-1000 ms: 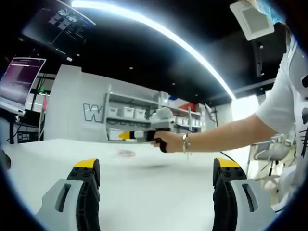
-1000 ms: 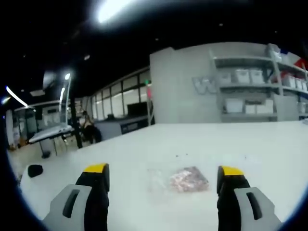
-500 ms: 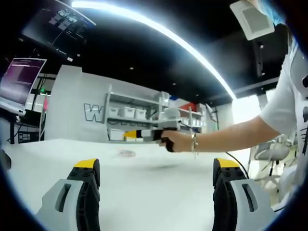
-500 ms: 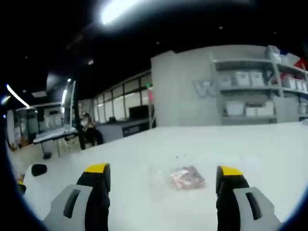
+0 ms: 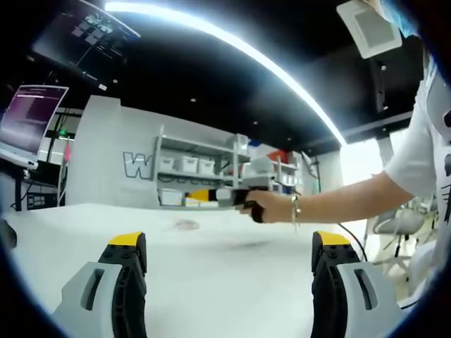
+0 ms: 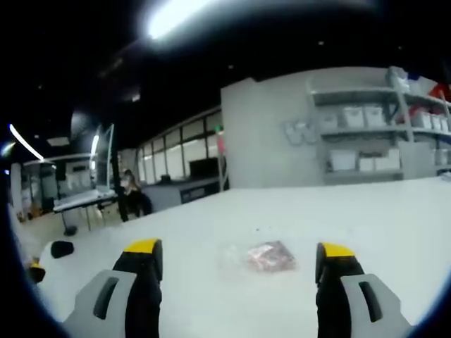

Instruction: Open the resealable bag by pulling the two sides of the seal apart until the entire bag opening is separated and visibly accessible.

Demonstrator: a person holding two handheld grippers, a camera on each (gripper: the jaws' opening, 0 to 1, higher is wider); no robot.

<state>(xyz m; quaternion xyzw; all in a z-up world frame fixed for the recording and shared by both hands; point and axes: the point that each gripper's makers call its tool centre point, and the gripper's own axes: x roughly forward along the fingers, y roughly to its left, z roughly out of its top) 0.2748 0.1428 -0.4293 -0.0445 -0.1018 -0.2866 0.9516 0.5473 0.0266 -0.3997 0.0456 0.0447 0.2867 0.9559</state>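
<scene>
Nothing is underway: the clear resealable plastic bag with pinkish contents (image 6: 266,256) is lying untouched at twelve o'clock between the right gripper (image 6: 237,282)'s wide, empty jaws; the left gripper (image 5: 229,271) is gaping empty too.

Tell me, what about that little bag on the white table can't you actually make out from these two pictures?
- Seal: in the right gripper view the bag is small and blurred, so whether its seal is shut or open cannot be told.
- Contents: something pinkish and speckled, too blurred to name.
- In the left gripper view the bag is a faint far-off smudge on the table.
- The right gripper's jaw gap, side-on, is unreadable there.
</scene>
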